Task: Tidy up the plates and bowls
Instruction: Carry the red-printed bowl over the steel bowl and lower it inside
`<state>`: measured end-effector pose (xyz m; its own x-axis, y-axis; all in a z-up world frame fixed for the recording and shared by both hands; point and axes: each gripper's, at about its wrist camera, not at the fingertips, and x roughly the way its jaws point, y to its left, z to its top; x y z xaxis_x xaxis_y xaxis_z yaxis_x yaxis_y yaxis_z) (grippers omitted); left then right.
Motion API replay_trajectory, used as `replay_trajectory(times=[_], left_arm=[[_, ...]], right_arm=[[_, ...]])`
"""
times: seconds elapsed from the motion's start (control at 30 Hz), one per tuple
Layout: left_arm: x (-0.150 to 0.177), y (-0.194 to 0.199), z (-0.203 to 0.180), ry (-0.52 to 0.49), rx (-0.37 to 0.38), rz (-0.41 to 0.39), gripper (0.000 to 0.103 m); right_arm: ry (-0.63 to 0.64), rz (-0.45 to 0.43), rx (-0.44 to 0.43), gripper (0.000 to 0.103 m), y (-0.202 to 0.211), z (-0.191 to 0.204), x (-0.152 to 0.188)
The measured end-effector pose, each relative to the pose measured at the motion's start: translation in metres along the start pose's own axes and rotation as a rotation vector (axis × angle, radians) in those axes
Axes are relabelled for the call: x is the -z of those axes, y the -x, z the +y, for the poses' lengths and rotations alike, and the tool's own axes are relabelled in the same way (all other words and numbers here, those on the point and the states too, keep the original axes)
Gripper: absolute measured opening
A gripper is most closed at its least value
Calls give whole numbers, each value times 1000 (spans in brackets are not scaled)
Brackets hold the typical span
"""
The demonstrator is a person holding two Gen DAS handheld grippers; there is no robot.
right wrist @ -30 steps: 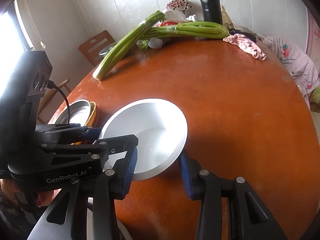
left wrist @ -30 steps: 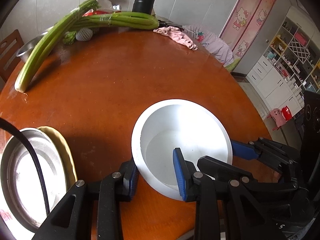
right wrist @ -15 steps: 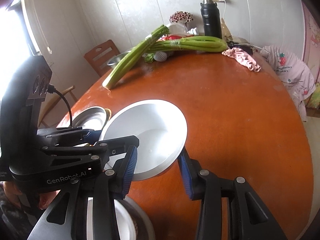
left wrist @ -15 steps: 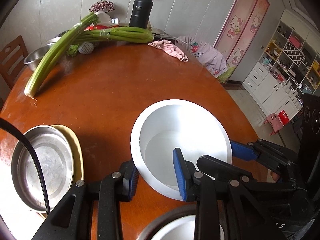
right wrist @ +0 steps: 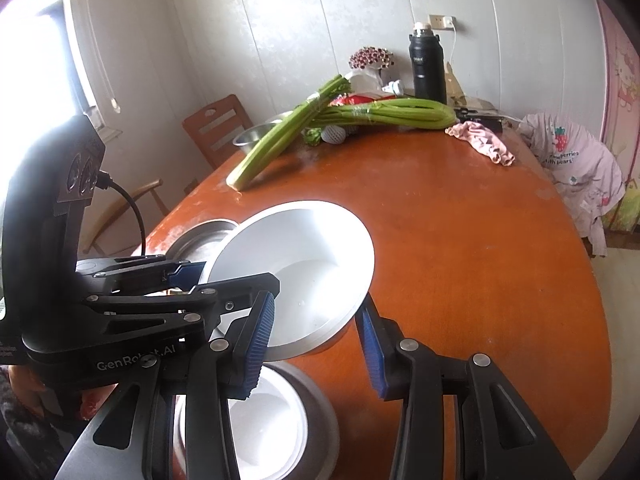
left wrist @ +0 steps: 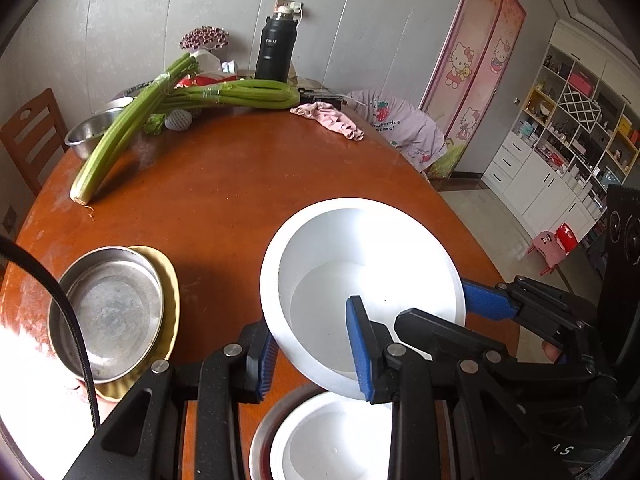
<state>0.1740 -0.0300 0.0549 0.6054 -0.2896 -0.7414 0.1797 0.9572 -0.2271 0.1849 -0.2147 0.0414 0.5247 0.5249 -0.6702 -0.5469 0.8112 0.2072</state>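
1. Both grippers and the white bowl (left wrist: 362, 276) have risen since the earlier frames; the bowl is now clear of the orange table (left wrist: 224, 184), and a second white bowl (left wrist: 332, 436) nested in a steel dish has come into sight beneath it.
2. Left wrist view: left gripper (left wrist: 312, 354) clamped on the white bowl's near wall, one blue pad inside, one outside. Right gripper (left wrist: 486, 300) grips the bowl's rim from the right side.
3. Left wrist view, table stock: steel plate (left wrist: 106, 312) stacked on a yellow plate (left wrist: 170, 300) at the left; celery bundles (left wrist: 168, 104), a black flask (left wrist: 275, 50) and a pink cloth (left wrist: 328, 118) at the far edge.
4. Right wrist view: right gripper (right wrist: 316, 344) closed on the white bowl (right wrist: 296, 264), rim between its pads; bowl tilted, held above the lower white bowl (right wrist: 264, 428) in its steel dish (right wrist: 320, 412).
5. Right wrist view: left gripper (right wrist: 188, 274) holds the bowl's left rim.
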Motion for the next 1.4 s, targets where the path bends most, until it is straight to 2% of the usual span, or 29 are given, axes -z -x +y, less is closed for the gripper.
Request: replay_trajectory(times=[0.63, 1.4], left_arm=[[34, 34, -10, -15, 8, -49, 32], [74, 29, 3, 23, -2, -13, 32]], right_arm=[[38, -46, 21, 45, 34, 29, 23], [51, 19, 5, 45, 18, 43, 52]])
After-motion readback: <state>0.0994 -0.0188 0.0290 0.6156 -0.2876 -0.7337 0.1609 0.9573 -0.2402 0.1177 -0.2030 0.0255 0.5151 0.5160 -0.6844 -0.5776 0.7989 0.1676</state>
